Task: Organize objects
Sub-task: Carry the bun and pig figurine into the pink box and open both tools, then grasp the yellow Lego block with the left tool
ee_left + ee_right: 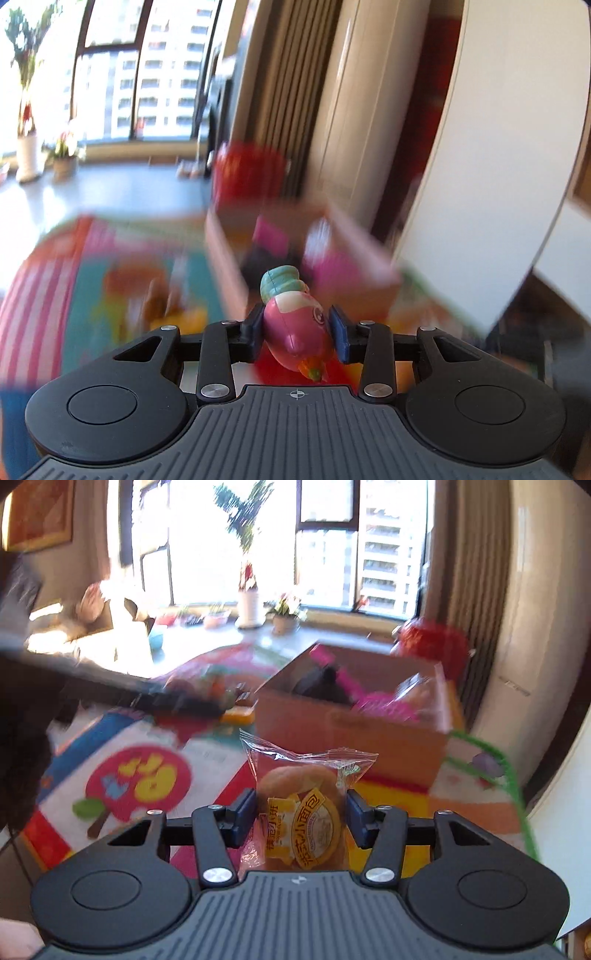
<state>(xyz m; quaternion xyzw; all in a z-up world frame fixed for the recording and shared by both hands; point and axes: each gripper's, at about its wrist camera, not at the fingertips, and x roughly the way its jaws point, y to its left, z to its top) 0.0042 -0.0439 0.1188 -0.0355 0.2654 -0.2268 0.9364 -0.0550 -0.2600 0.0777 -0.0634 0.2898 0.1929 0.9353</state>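
My left gripper (297, 328) is shut on a pink toy figure (299, 332) with a teal cap, held above the colourful play mat (48, 295). Ahead of it lies an open cardboard box (229, 254), blurred, with pink things inside. In the right wrist view my right gripper (301, 812) is shut on a clear packet of small bread (303, 805) with a yellow label, lifted over the mat. The same cardboard box (351, 731) stands just beyond it, holding a dark object (325, 686) and pink items (384, 701).
A red bag (432, 642) stands behind the box near the curtain. A white cabinet (498, 147) rises at the right. Plant pots (249, 609) line the window sill. The other arm, a dark blurred bar (147, 698), crosses the left of the right wrist view.
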